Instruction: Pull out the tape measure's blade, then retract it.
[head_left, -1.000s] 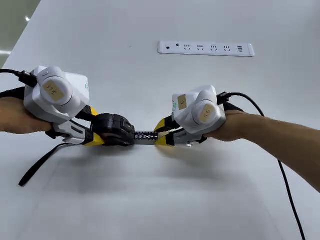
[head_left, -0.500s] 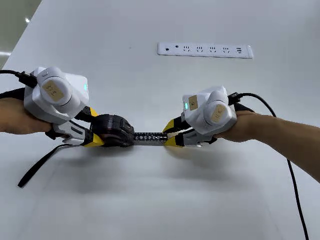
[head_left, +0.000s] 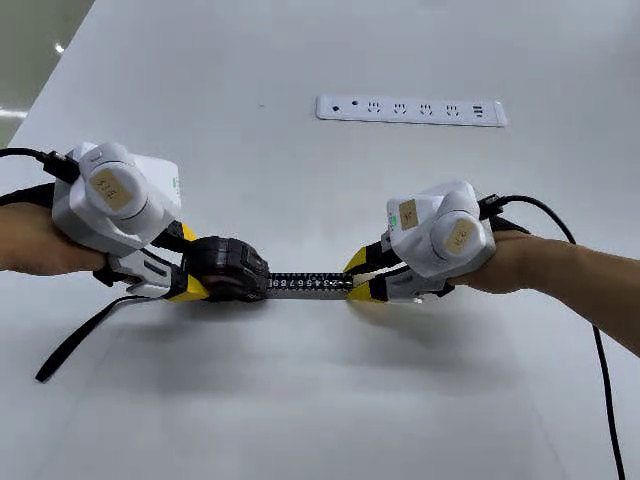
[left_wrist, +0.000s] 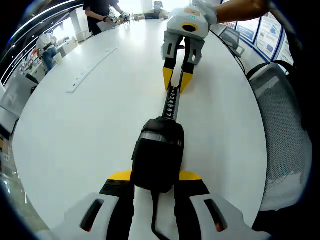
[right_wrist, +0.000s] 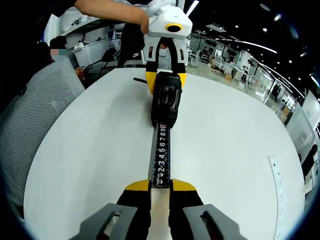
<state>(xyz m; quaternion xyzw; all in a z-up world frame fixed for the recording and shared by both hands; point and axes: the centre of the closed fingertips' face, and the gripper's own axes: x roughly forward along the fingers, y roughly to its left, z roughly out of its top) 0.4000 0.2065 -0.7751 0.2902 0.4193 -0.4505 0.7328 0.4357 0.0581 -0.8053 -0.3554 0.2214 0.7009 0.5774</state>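
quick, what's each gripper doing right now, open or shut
Left gripper: shut on the tape measure, jaws on either side of its black case.
Right gripper: shut on the end of the blade, which is partly pulled out.

The tape measure (head_left: 228, 270) is black and chunky. It is well apart from the power strip (head_left: 412, 108), on the near side. Its dark blade (head_left: 310, 283) sticks out a short way, straight and flat, showing white numbers.
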